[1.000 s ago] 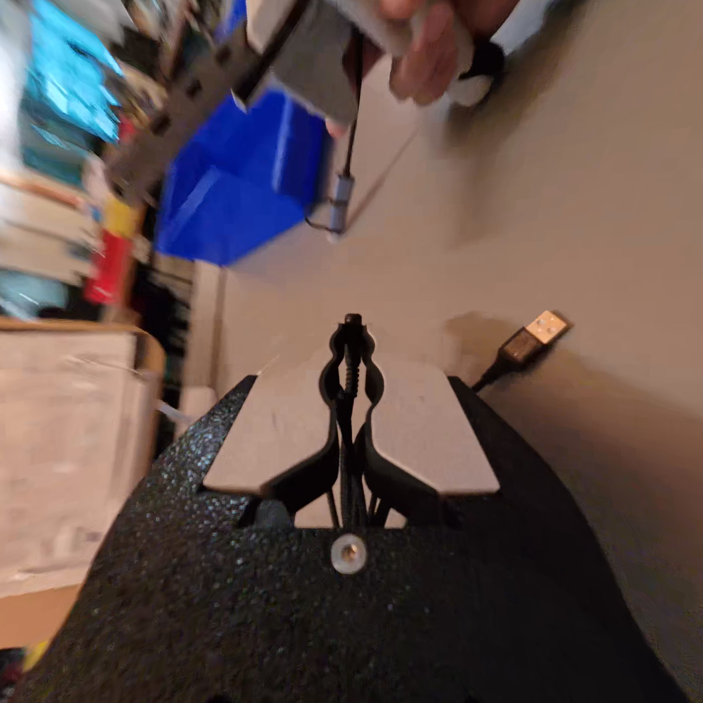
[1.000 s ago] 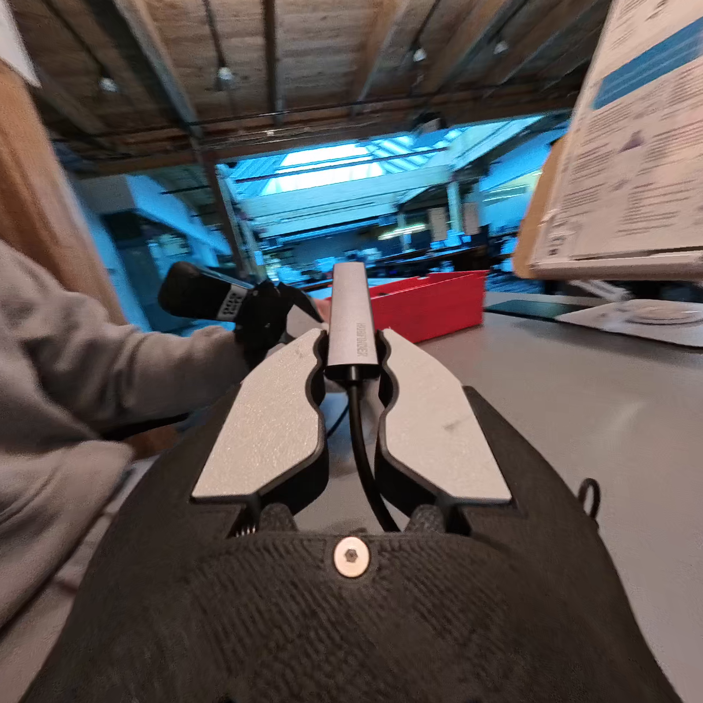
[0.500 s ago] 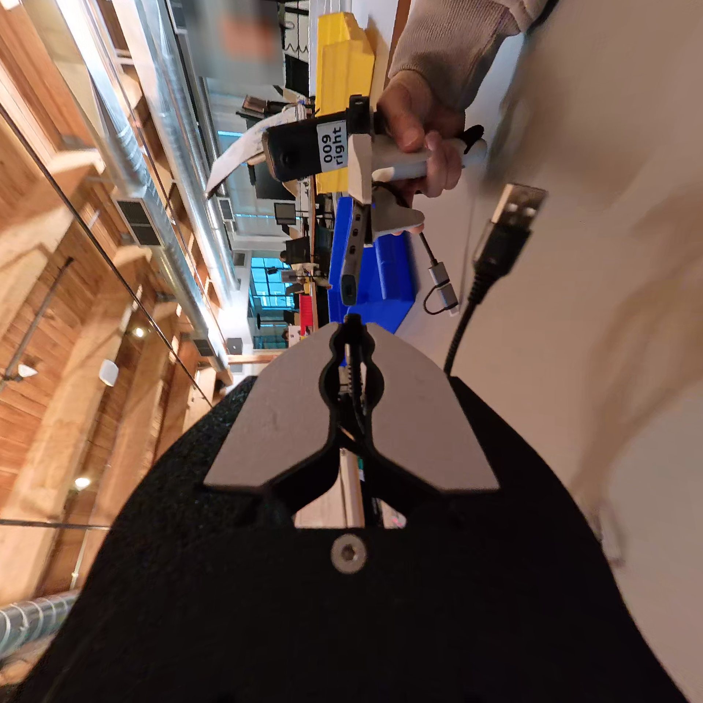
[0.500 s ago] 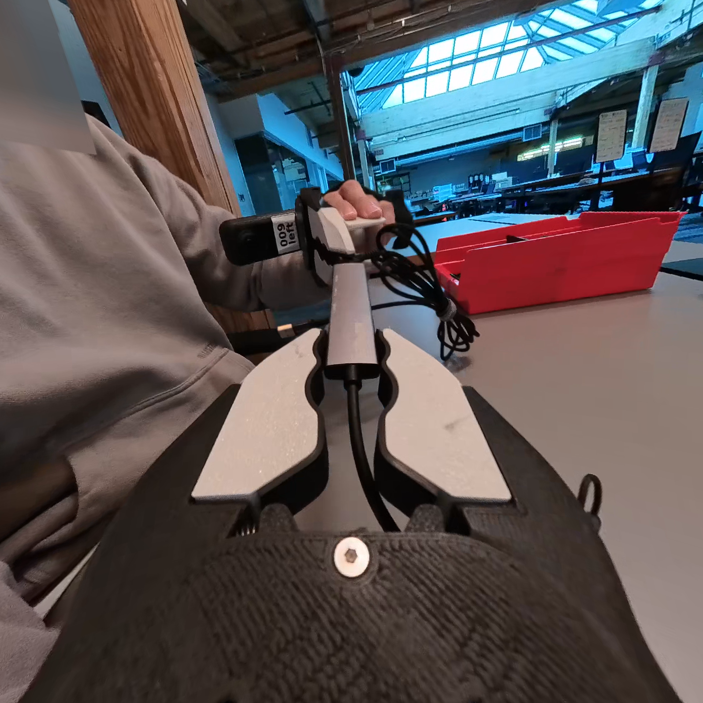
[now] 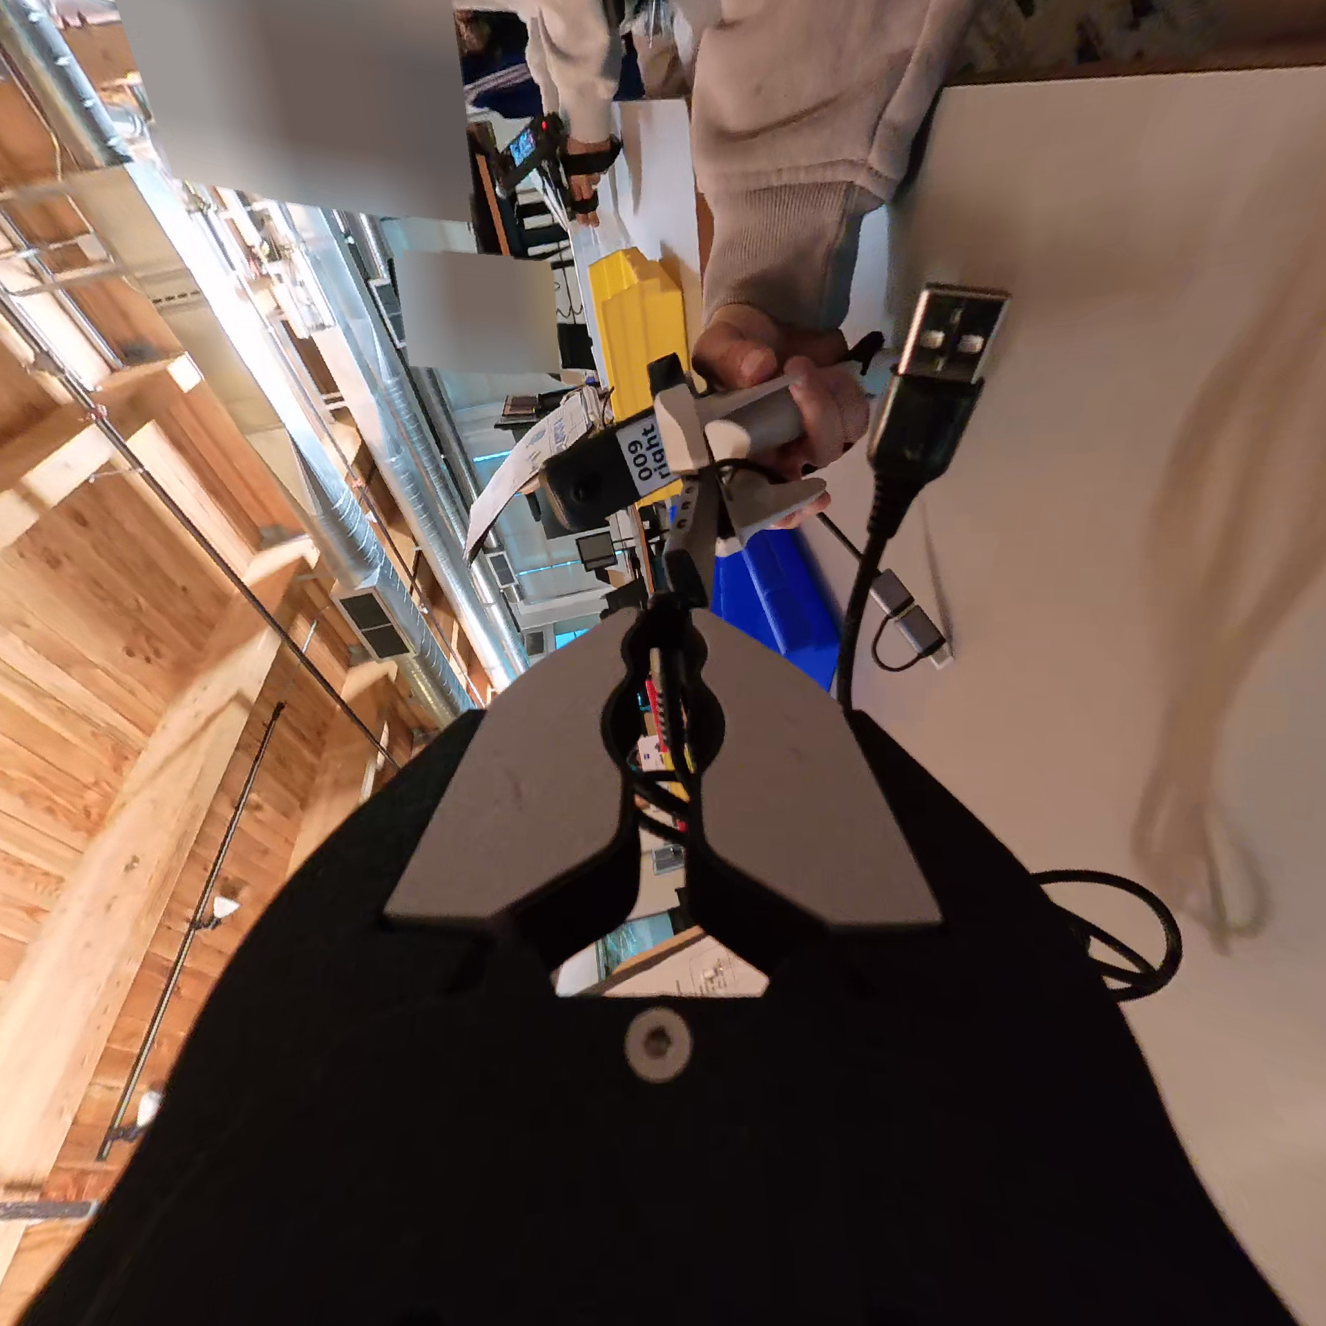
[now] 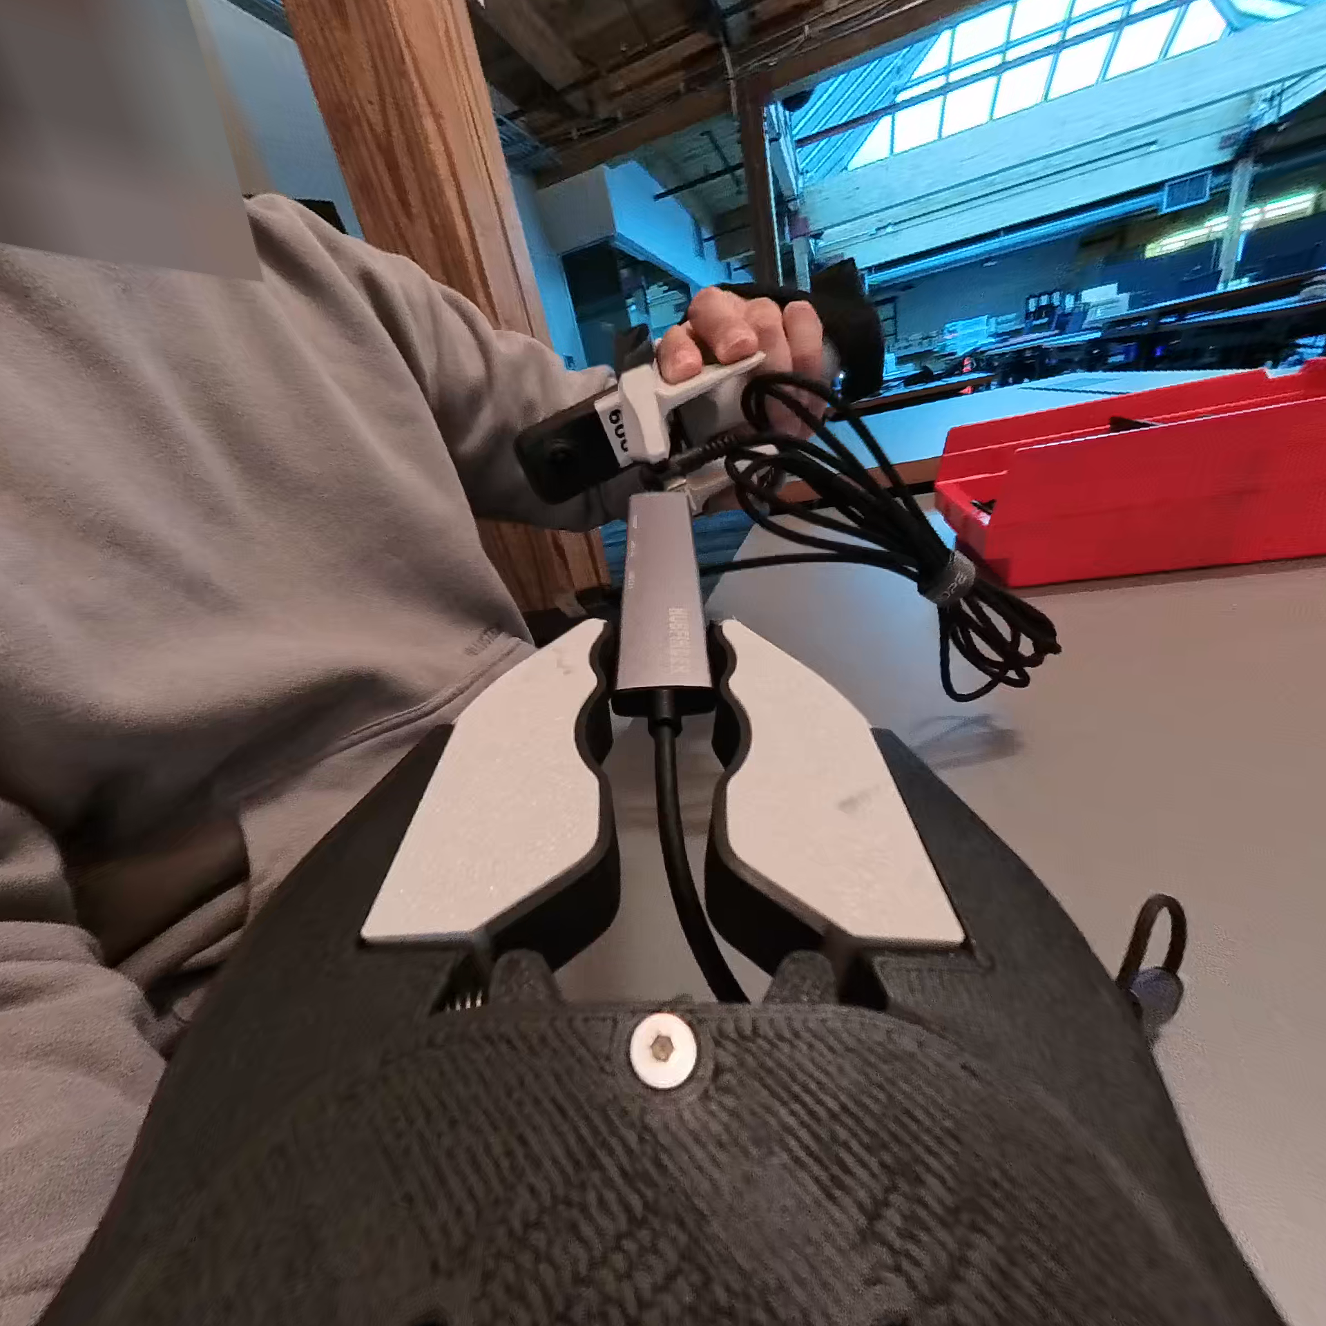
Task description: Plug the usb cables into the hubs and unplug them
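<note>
My right gripper (image 6: 664, 638) is shut on the near end of a slim grey USB hub (image 6: 661, 581), whose black lead runs back between the fingers. My left gripper (image 5: 664, 626) is shut on the end of a black braided cable and points straight at the hub (image 5: 690, 534). In the right wrist view the left gripper (image 6: 674, 470) meets the hub's far end; I cannot tell if the plug is seated. The cable's tied coil (image 6: 886, 520) hangs from it. Its free USB-A plug (image 5: 946, 344) dangles to the right.
Both grippers are held above a grey table (image 6: 1091, 803). A red bin (image 6: 1148, 488) stands at its far right. A blue bin (image 5: 775, 603) and a yellow bin (image 5: 638, 323) stand beyond. The hub's grey adapter plug (image 5: 910, 631) lies on the table. A wooden post (image 6: 416, 215) stands behind the person's grey sleeve. My hands' fingertips stand some 8 centimeters from each other.
The left gripper has swung up off the table with the cable and closed in on the hub's far end. The coil and free plug now hang in the air. The right gripper keeps the hub.
</note>
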A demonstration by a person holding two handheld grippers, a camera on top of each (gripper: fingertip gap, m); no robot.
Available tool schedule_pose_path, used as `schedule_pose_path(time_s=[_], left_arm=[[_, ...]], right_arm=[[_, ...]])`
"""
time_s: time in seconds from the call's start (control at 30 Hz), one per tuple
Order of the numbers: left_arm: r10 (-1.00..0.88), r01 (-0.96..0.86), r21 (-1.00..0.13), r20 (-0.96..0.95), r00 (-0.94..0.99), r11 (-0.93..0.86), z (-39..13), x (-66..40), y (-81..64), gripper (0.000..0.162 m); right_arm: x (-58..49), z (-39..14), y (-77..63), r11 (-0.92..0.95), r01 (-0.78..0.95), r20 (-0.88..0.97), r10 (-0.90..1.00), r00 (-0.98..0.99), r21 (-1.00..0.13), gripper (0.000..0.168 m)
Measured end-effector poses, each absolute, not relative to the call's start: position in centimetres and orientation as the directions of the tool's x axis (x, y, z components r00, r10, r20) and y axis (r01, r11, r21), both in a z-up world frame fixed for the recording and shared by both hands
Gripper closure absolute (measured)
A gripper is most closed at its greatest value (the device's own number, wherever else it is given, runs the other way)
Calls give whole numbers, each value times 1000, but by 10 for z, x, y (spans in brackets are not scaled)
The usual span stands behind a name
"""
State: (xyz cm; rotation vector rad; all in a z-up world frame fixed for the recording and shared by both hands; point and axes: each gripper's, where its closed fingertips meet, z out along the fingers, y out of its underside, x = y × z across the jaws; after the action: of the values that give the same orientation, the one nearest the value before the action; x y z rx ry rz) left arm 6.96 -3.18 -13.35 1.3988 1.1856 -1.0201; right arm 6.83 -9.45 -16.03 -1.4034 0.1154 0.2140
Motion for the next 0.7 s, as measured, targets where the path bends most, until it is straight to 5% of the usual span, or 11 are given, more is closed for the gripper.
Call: schedule_pose_path(time_s=[0.7], left_arm=[[109, 994, 47, -992, 57, -97, -132, 50, -31, 155]], right_arm=[[60, -158, -94, 167, -213, -191, 139, 972, -963, 144]])
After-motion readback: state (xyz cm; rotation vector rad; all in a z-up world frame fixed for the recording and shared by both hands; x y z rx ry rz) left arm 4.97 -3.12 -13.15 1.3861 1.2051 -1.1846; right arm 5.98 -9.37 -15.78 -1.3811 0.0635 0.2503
